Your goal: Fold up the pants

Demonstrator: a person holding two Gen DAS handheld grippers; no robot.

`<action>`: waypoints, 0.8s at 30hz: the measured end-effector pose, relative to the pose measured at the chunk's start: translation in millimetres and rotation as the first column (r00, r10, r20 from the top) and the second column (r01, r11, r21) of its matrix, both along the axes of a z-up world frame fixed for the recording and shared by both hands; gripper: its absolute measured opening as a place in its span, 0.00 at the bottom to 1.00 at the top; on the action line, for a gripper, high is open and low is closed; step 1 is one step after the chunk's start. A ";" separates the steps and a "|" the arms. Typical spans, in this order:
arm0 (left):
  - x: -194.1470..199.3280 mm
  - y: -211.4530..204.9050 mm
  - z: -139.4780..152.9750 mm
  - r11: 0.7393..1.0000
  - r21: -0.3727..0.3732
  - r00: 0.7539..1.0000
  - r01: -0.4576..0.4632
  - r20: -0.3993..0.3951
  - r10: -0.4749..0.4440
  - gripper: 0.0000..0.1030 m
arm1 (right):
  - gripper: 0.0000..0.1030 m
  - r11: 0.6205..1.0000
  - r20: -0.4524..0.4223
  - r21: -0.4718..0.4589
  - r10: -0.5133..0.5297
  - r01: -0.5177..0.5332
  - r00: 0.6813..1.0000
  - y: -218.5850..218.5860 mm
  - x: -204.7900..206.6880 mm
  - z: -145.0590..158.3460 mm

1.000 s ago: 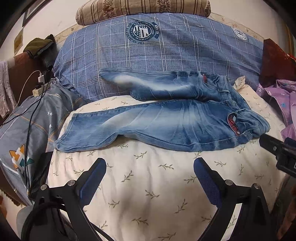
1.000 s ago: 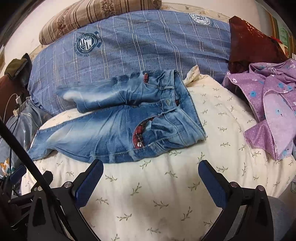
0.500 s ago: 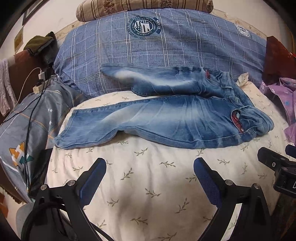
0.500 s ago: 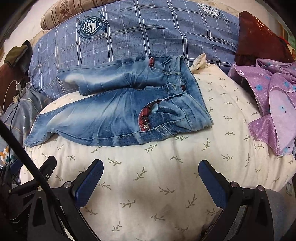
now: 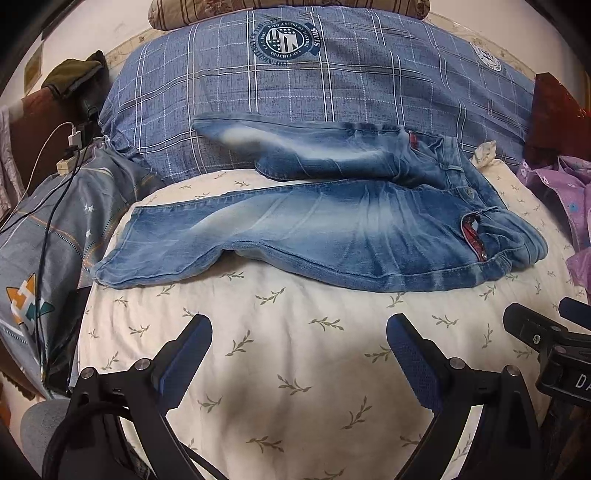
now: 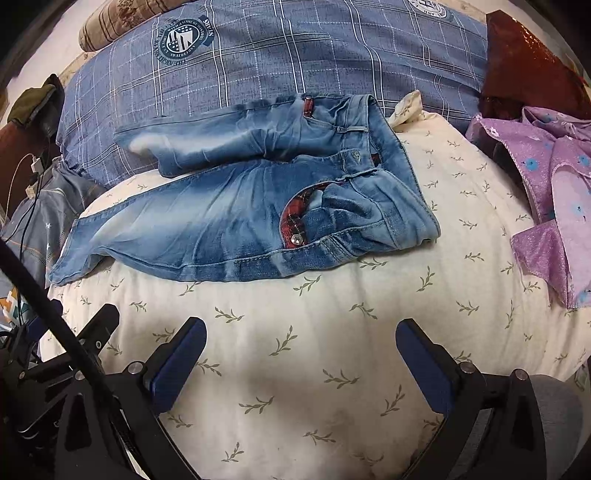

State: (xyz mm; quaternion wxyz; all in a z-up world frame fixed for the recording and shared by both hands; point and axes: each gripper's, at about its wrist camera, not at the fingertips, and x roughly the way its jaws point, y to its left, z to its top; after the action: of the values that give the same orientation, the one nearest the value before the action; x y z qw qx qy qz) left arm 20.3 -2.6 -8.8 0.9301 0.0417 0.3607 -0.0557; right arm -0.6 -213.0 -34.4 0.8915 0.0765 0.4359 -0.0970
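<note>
Faded blue jeans (image 5: 332, 229) lie spread on a cream leaf-print bed cover (image 5: 295, 369), waist to the right, legs pointing left. The far leg rests on the blue plaid pillow (image 5: 332, 74). The waist and a red-plaid-lined pocket show in the right wrist view (image 6: 295, 221). My left gripper (image 5: 299, 332) is open and empty, hovering in front of the near leg. My right gripper (image 6: 301, 332) is open and empty, in front of the waist end.
A purple flowered garment (image 6: 546, 192) and a dark red cushion (image 6: 524, 62) lie at the right. A grey patterned cloth (image 5: 55, 240) and charger cables (image 5: 70, 144) are at the left. A striped pillow (image 5: 288, 9) lies at the back.
Both grippers have drawn back and lowered slightly, so the jeans sit a little lower and larger in both views. The jeans have not moved. Both grippers stay open.
</note>
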 end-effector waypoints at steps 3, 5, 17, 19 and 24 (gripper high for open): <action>1.0 -1.2 -2.4 1.000 -0.003 1.000 0.004 -0.005 -0.004 0.94 | 0.99 1.000 -0.007 0.010 0.005 -0.005 1.000 -0.7 2.2 -2.9; 1.8 -1.9 -3.7 1.000 0.002 1.000 -0.003 -0.004 0.003 0.94 | 0.99 1.000 -0.010 0.015 0.007 -0.007 1.000 -1.6 3.5 -5.7; -11.1 12.0 10.6 0.999 -0.033 1.000 -0.024 0.007 0.024 0.93 | 0.96 1.000 0.066 0.008 0.009 -0.010 0.998 -5.0 -9.9 9.3; -24.3 16.9 18.5 0.999 -0.048 0.999 -0.026 0.027 0.027 0.94 | 0.96 1.000 0.088 0.019 0.014 -0.016 0.996 -5.9 -17.7 18.6; -46.4 26.5 27.8 0.997 -0.076 1.000 -0.016 0.022 0.017 0.94 | 0.96 0.993 0.101 0.112 0.031 -0.042 0.994 -10.4 -36.9 35.2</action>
State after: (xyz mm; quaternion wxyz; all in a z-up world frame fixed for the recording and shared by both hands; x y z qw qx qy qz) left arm -26.1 23.9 18.9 0.9355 0.0041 0.3479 -0.0612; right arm -37.5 -223.4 0.8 0.9078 0.1242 0.3973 -0.0517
